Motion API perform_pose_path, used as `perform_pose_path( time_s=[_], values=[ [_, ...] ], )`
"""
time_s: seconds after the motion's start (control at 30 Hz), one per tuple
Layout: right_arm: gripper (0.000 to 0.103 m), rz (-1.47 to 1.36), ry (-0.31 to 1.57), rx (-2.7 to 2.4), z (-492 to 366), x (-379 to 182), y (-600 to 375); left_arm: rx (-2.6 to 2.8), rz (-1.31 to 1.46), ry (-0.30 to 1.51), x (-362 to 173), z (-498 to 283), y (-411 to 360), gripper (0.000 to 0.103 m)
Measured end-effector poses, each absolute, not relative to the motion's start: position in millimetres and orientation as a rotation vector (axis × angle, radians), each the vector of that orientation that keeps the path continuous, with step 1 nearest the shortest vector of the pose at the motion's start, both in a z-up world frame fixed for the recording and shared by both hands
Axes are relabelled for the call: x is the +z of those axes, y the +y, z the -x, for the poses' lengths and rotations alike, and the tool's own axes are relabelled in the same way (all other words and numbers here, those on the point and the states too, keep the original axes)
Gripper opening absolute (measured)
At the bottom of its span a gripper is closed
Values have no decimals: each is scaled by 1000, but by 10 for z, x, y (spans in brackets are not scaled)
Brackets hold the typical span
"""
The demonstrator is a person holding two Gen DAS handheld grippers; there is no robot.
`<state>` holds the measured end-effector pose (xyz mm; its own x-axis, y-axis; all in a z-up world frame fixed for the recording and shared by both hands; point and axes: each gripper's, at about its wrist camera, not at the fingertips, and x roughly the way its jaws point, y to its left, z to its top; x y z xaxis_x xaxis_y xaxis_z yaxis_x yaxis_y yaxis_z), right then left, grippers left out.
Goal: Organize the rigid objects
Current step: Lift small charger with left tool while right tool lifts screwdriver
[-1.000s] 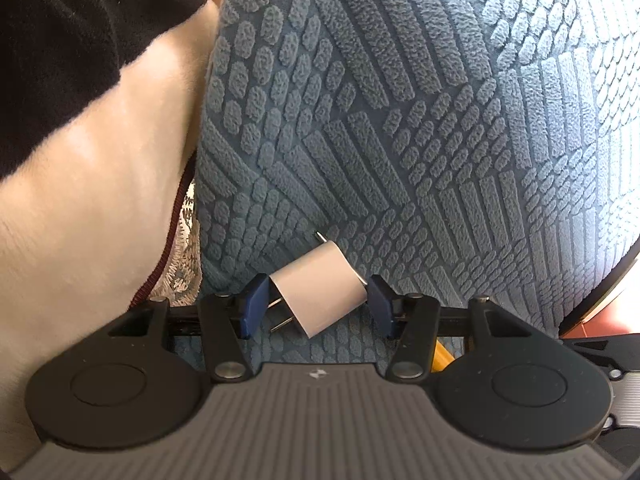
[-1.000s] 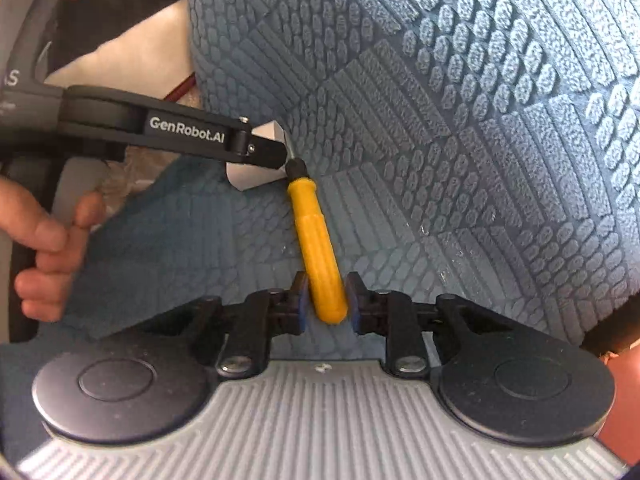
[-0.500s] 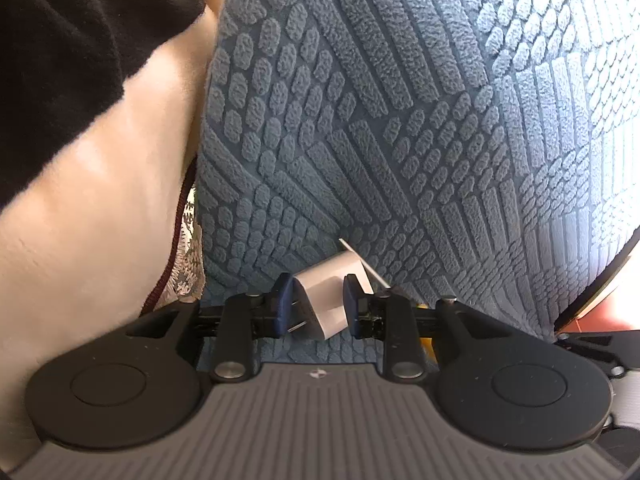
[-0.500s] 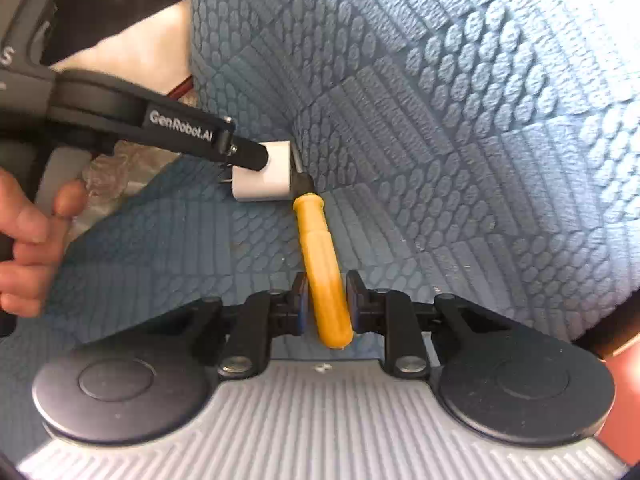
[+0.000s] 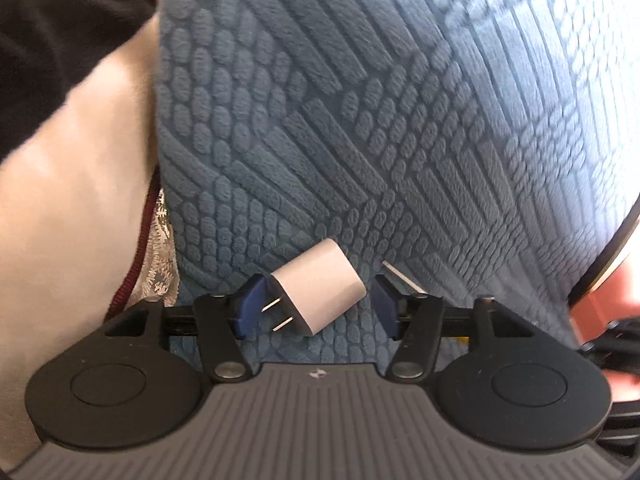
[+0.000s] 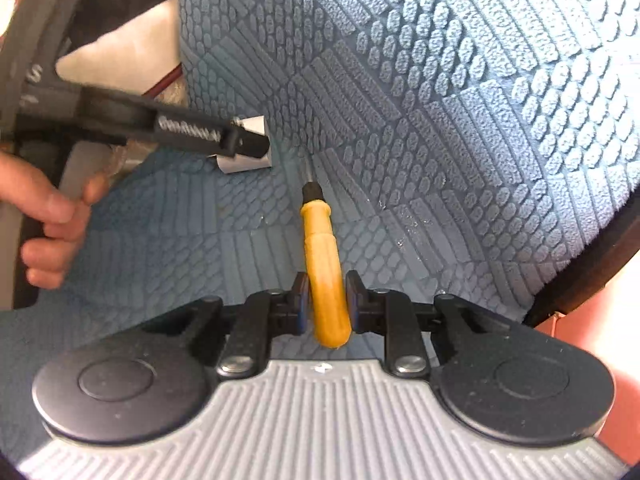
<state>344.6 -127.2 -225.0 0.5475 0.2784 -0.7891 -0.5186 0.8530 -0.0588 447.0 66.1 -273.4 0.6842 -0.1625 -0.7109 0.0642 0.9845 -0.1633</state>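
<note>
A white plug-in charger (image 5: 320,288) lies on the blue textured sofa seat, prongs pointing left. It sits between the blue pads of my left gripper (image 5: 316,310), whose jaws are opening; the pads stand just off its sides. In the right wrist view the same charger (image 6: 244,164) shows partly behind the left gripper's fingers (image 6: 248,146). My right gripper (image 6: 327,300) is shut on the handle of a yellow screwdriver (image 6: 322,248), shaft pointing away toward the seat crease. The screwdriver's metal tip (image 5: 402,278) shows just right of the charger.
A blue patterned cushion (image 5: 360,120) rises steeply behind the seat (image 6: 160,220). Cream and black cloth (image 5: 72,200) lies to the left. A person's hand (image 6: 48,208) holds the left gripper's grip. An orange-red surface (image 5: 608,300) shows beyond the sofa's right edge.
The left jaws closed onto the charger half a second ago and have now spread again, leaving it lying turned. The right gripper has drawn the screwdriver back and up from the charger.
</note>
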Motion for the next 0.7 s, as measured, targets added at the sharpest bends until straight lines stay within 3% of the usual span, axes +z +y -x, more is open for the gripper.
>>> perform_pose_path(
  time_s=[0.2, 0.43, 0.7],
  values=[
    [23, 337, 897, 485, -3426, -2326, -1276, -86, 31, 810, -2811, -4470, 473, 68],
    [23, 332, 908, 489, -3461, -2345, -1341, -78, 33, 807, -2828, -4489, 463, 64],
    [22, 267, 901, 497, -3363, -2187, -1490, -112, 101, 800, -2542, -4333, 547, 64]
  ],
)
